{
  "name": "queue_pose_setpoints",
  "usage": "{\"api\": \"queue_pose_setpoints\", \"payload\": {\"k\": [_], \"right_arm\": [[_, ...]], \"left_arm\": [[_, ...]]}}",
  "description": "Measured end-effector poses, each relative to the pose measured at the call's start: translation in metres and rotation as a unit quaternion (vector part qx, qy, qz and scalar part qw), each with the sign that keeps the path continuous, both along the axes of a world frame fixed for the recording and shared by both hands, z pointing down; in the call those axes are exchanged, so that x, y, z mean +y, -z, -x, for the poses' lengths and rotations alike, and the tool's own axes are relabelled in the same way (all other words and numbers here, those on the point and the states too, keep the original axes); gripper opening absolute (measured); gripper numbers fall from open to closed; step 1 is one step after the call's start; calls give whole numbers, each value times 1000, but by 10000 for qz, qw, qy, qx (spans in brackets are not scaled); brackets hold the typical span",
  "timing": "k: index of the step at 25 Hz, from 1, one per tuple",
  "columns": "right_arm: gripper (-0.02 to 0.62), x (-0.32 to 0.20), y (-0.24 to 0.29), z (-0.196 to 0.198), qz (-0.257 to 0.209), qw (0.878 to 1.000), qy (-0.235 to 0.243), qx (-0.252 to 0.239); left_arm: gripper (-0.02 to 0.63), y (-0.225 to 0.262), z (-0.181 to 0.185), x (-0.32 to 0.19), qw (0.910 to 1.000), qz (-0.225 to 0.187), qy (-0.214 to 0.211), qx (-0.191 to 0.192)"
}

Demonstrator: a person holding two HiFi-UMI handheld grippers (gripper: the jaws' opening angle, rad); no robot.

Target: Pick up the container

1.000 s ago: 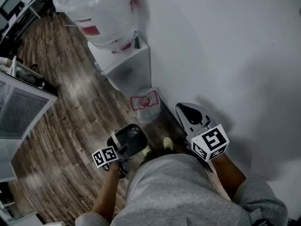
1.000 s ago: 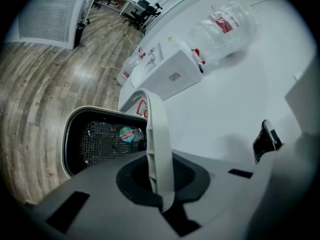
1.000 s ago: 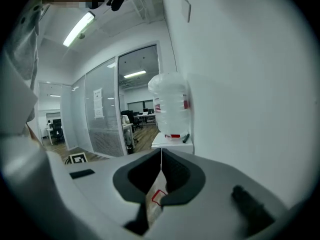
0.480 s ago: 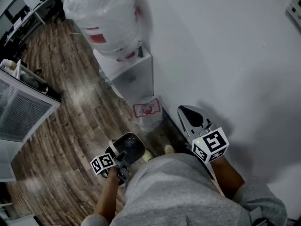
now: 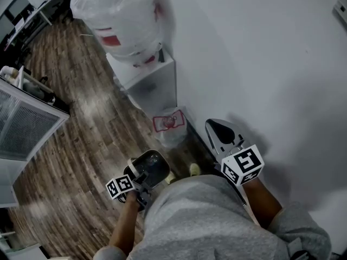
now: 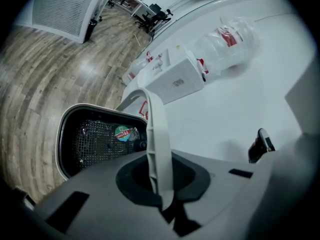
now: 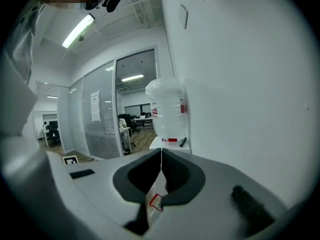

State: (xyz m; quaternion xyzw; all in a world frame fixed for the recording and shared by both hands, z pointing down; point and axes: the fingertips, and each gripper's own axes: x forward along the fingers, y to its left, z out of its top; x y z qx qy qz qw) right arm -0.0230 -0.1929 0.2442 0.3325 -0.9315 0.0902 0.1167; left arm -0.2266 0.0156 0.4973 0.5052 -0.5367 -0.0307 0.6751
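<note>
Left gripper view: we see left gripper squeezed tight on white strip of container. Container held up over wood floor, near white wall. Right gripper pinched closed, nothing inside.

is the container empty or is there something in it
Not empty: what looks like a labelled plastic bottle lies inside the container, against its mesh wall.

The white dispenser carries a clear bottle with red labels. Before the dispenser, the floor is brown wood grain. Behind it, the wall is plain white. Near it, the container is black mesh with a pale rim and a white handle. The left cube and the right cube bear black-and-white squares.
</note>
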Motion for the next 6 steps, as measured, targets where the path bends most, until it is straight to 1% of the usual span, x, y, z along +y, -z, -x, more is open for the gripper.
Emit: {"api": "queue_pose_setpoints", "payload": {"k": [6], "right_arm": [[25, 4, -3, -2, 19, 10000, -15, 21]], "left_arm": [[25, -2, -11, -2, 9998, -12, -179, 23]]}}
